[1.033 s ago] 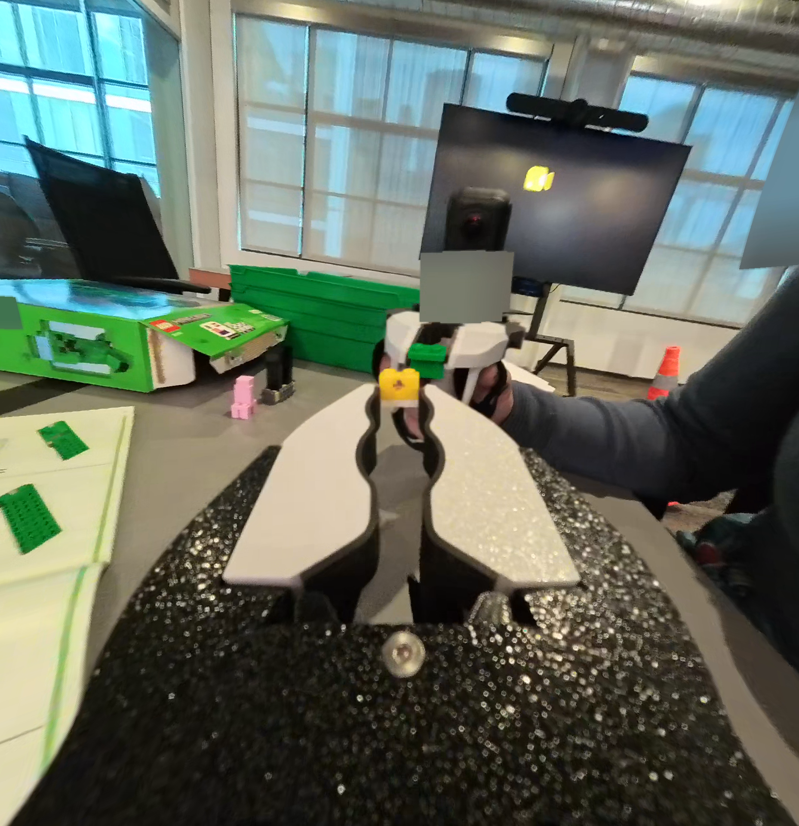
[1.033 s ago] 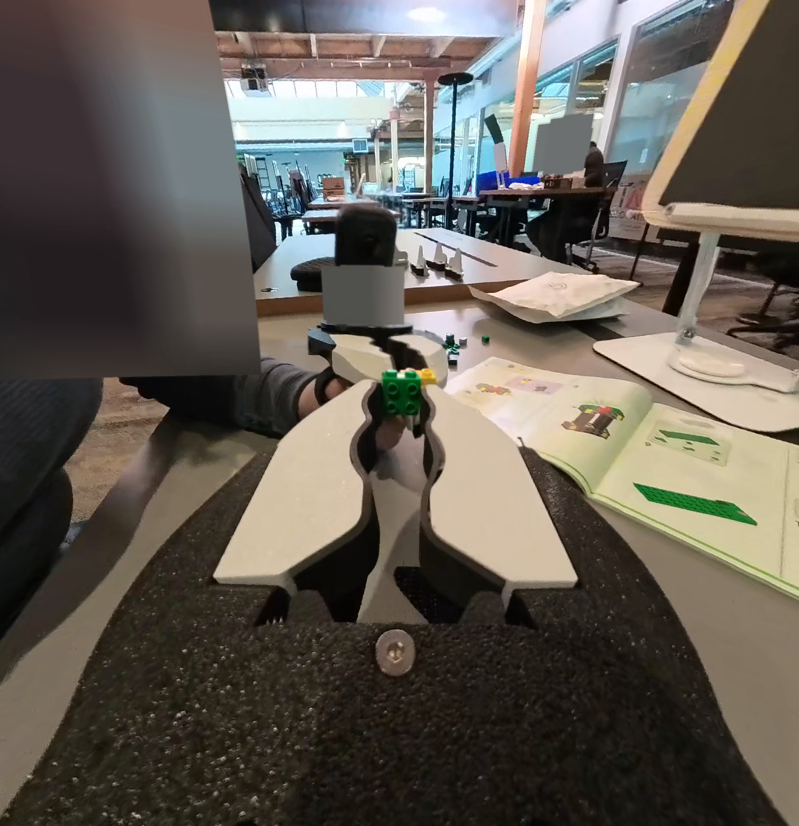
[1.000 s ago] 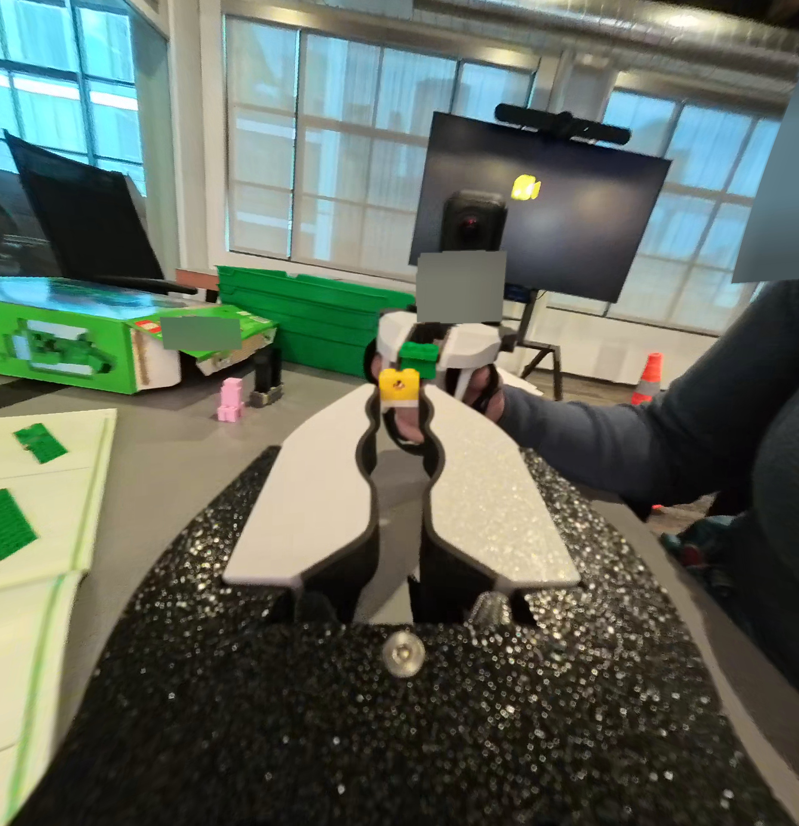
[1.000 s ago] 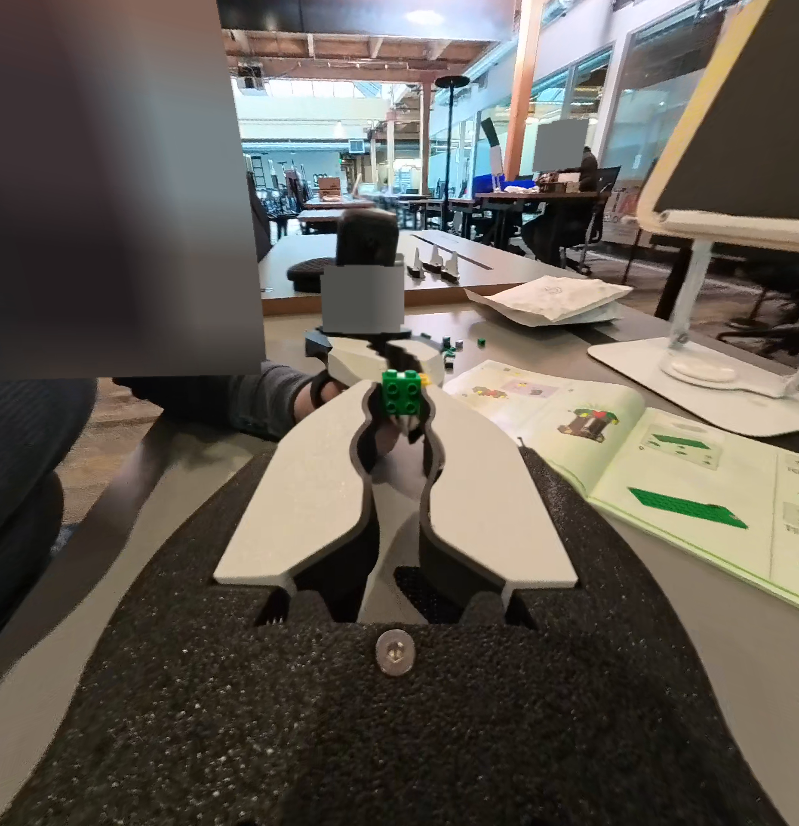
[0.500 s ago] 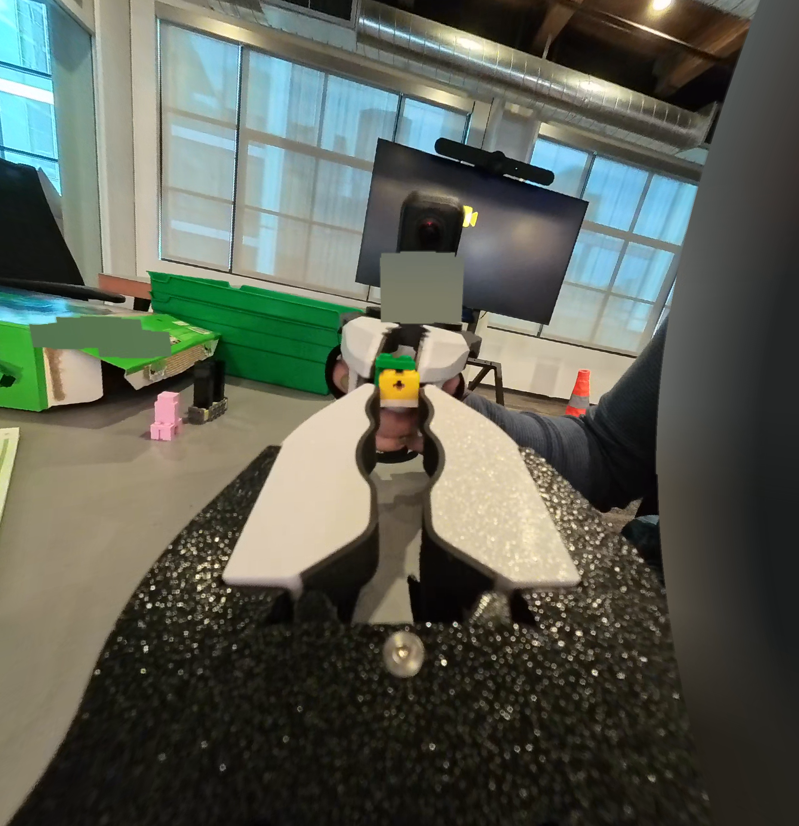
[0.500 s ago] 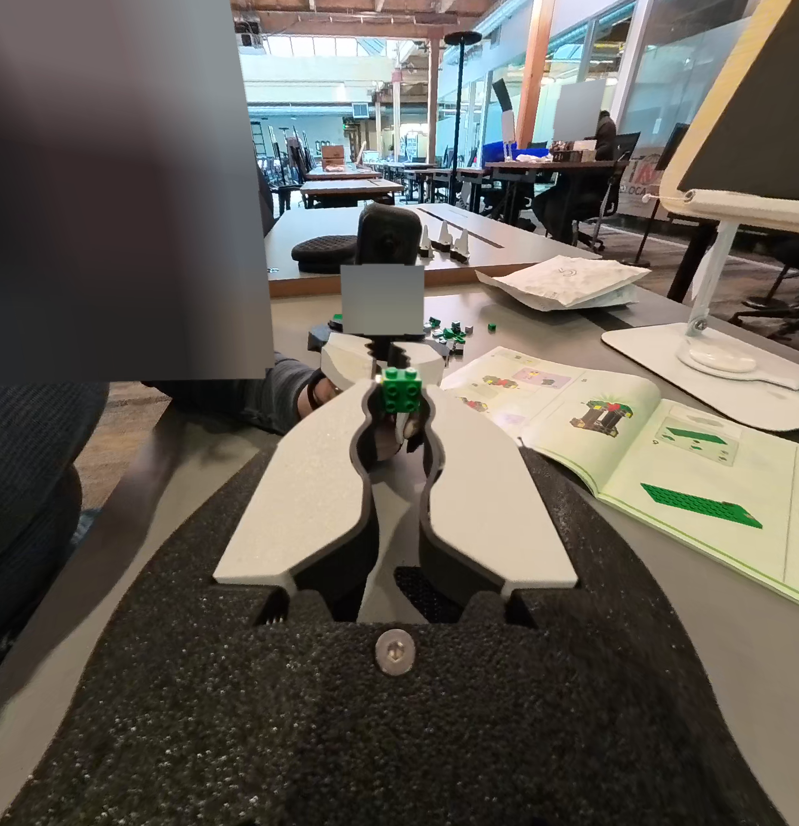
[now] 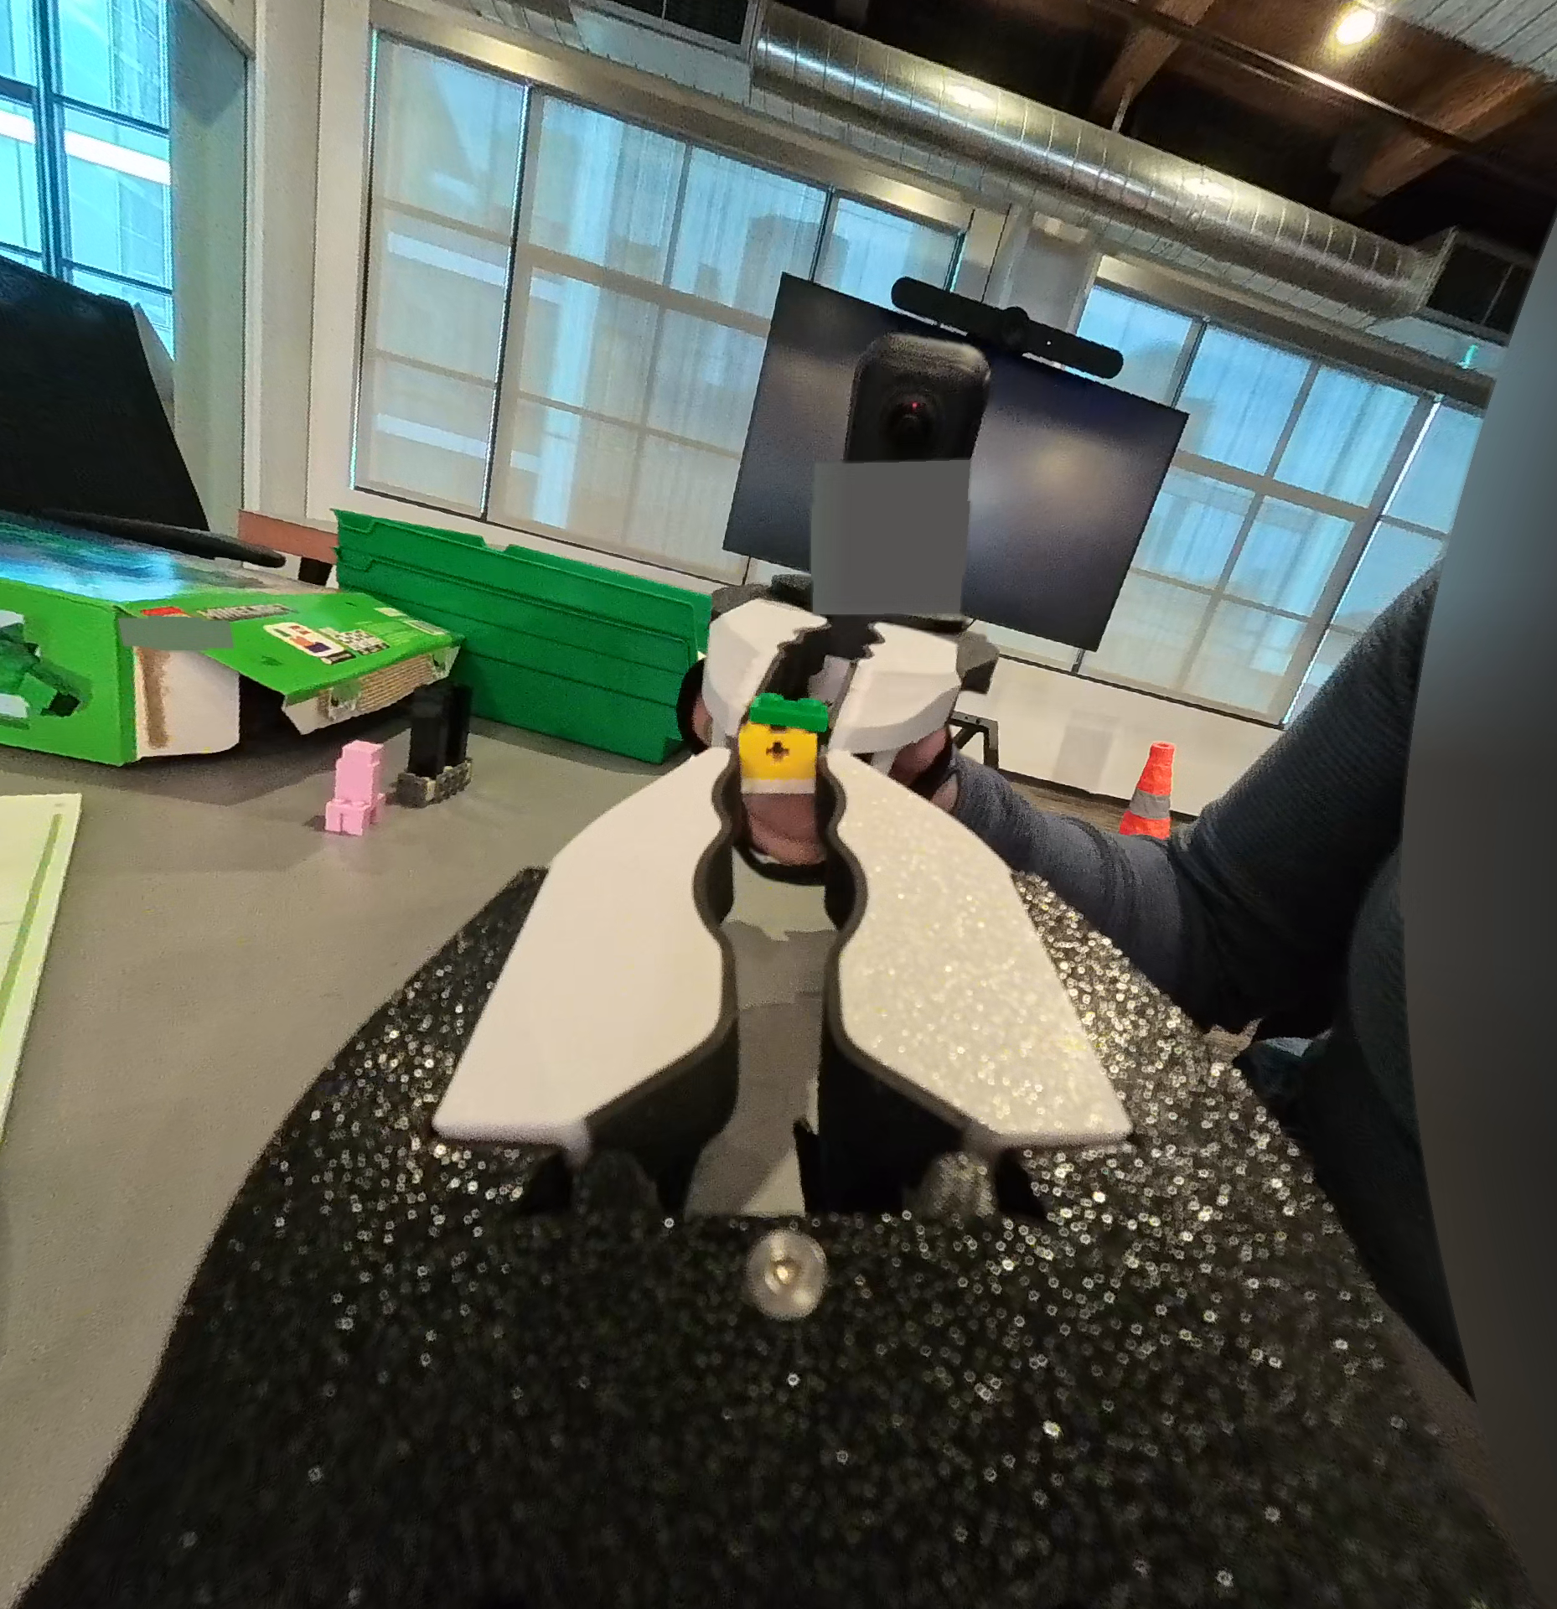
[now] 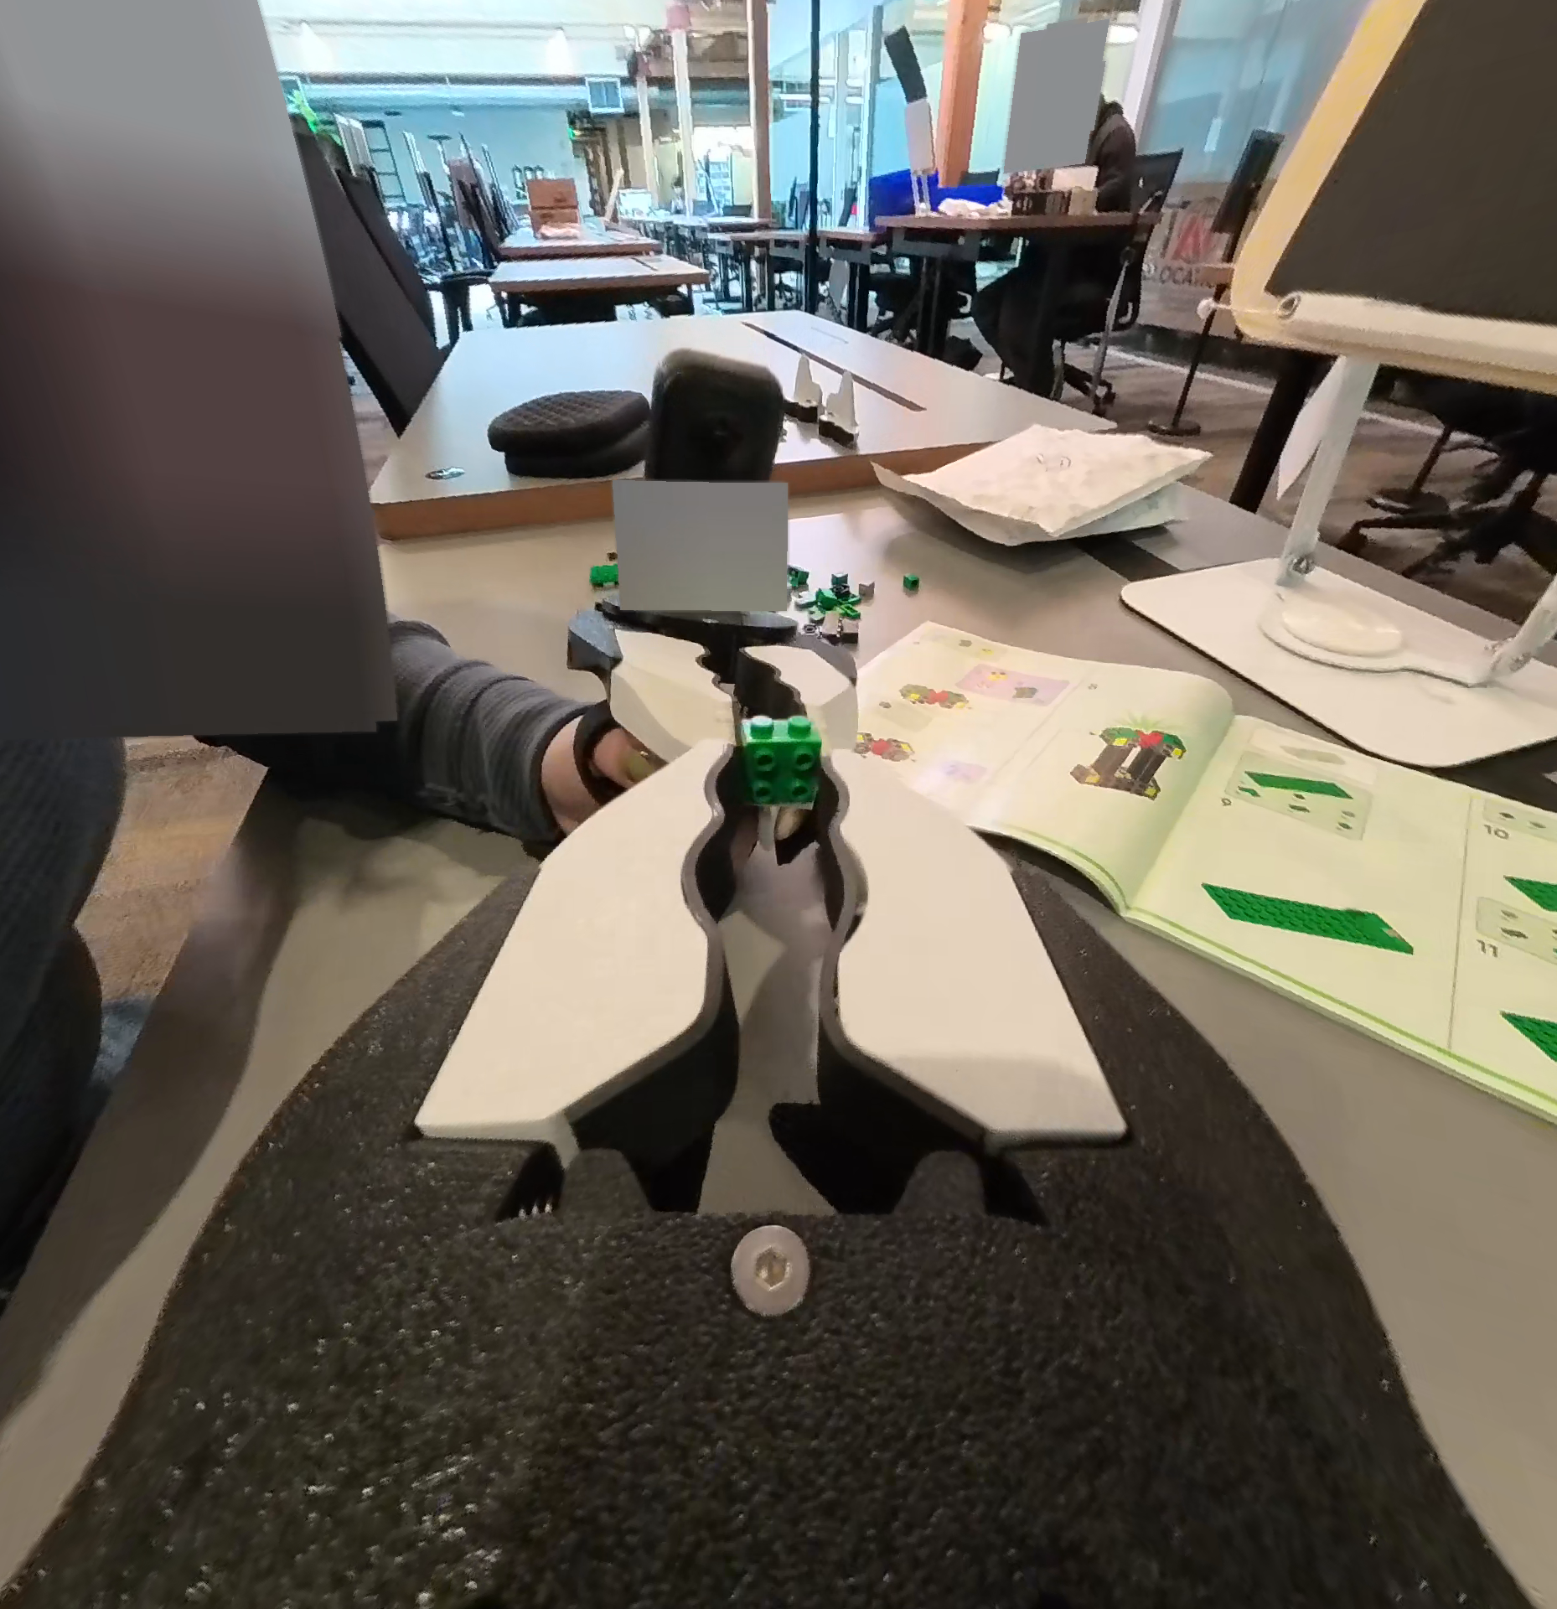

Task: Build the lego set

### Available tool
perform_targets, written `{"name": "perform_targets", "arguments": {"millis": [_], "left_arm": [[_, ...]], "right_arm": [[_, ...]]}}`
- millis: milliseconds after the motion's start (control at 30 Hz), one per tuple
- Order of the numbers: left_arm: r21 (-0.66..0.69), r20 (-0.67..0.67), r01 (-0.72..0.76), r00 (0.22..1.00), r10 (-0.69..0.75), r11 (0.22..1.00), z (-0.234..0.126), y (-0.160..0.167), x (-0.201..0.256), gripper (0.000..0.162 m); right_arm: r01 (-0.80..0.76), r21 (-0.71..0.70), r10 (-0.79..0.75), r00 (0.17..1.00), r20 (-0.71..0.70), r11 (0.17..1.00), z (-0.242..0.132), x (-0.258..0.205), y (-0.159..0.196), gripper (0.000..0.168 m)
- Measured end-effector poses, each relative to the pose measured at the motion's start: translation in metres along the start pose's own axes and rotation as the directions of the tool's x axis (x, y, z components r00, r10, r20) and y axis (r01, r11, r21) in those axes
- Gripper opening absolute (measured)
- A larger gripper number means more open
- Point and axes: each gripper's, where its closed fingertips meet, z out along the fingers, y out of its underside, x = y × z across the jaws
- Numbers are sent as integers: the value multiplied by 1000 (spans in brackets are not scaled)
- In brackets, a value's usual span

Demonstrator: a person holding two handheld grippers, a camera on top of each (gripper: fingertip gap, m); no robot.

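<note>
My left gripper (image 7: 777, 759) is shut on a small yellow brick (image 7: 775, 754) with a white underside, held in the air. My right gripper (image 8: 779, 768) is shut on a green 2x2 brick (image 8: 779, 764). The two grippers face each other tip to tip. In the left wrist view the green brick (image 7: 788, 712) sits right at the top of the yellow brick, with the right gripper (image 7: 832, 688) behind it. In the right wrist view the left gripper (image 8: 731, 688) stands just behind the green brick, and the yellow brick is hidden. I cannot tell whether the two bricks are joined.
A green set box (image 7: 61, 662), a pink figure (image 7: 355, 788), a black figure (image 7: 435, 736) and green bins (image 7: 531, 644) are at the far side. An open instruction booklet (image 8: 1193, 827), loose green pieces (image 8: 832, 596), a white stand base (image 8: 1332, 662) and a paper bag (image 8: 1045, 488) lie on the grey table. The tips of both grippers are at nearly the same place. Both grippers' tips are roughly 25 cm from the pink figure (image 7: 355, 788).
The two grippers have come closer and tilted upward. The green brick moved from apart to right against the top of the yellow brick. Both grips stay shut.
</note>
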Motion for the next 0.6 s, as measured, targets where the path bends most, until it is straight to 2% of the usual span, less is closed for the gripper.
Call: {"name": "perform_targets", "arguments": {"millis": [333,600], "left_arm": [[18,-11,8,1000,-8,1000,-1,-2,1,16],[21,-18,5,1000,-4,1000,-2,-3,2,16]], "right_arm": [[-86,-28,86,996,-10,996,3,2,-2,17],[-85,-31,84,996,-18,996,5,1,-3,19]]}}
